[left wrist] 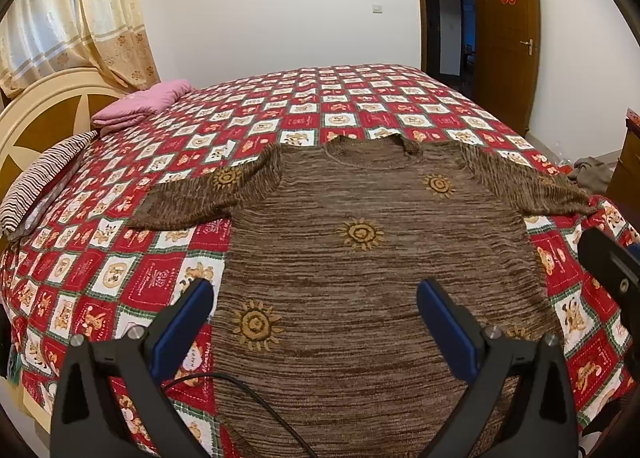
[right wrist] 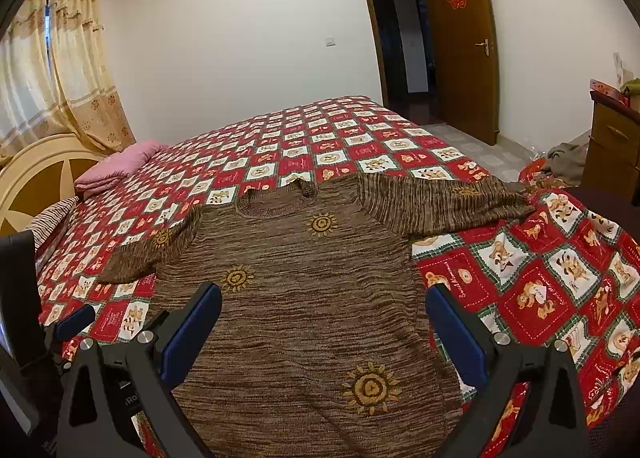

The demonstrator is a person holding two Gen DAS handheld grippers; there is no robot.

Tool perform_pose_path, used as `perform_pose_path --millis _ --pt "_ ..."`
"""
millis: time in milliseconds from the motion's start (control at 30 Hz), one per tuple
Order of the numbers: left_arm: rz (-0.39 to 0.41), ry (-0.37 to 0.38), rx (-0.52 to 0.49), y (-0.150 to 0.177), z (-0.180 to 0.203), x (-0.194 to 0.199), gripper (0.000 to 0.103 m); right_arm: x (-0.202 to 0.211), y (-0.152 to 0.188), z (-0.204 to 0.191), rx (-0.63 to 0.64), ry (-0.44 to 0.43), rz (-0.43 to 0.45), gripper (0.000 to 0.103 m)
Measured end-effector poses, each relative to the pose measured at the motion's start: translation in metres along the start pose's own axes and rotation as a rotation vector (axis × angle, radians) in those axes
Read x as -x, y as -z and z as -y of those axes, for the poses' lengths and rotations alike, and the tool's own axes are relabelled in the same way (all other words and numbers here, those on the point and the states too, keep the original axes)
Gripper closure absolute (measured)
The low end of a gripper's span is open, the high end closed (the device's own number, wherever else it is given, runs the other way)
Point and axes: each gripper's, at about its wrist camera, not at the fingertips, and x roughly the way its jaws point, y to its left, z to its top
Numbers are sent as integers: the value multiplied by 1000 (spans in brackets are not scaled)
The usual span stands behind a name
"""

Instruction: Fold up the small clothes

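Note:
A brown knitted sweater (left wrist: 360, 270) with yellow sun motifs lies flat on the bed, face up, neck away from me and both sleeves spread sideways. It also shows in the right wrist view (right wrist: 304, 298). My left gripper (left wrist: 316, 298) is open and empty, held above the sweater's lower left part. My right gripper (right wrist: 324, 310) is open and empty above the sweater's lower right part. The right gripper's body (left wrist: 612, 270) shows at the right edge of the left wrist view. The left gripper's blue finger (right wrist: 74, 322) shows at the left edge of the right wrist view.
The bed has a red and white checked quilt (left wrist: 280, 105). A folded pink cloth (left wrist: 140, 101) and a striped pillow (left wrist: 44, 177) lie by the cream headboard (left wrist: 36, 117). A wooden dresser (right wrist: 612, 141) and a cloth heap (right wrist: 568, 161) are at the right. An open door (right wrist: 460, 41) is beyond.

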Motion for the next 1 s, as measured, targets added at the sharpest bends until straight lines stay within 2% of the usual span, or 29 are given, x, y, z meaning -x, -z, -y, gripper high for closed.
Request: perform_pose_path --millis 1000 --pt "-13 2 -2 4 6 -9 0 -6 3 1 9 12 -5 1"
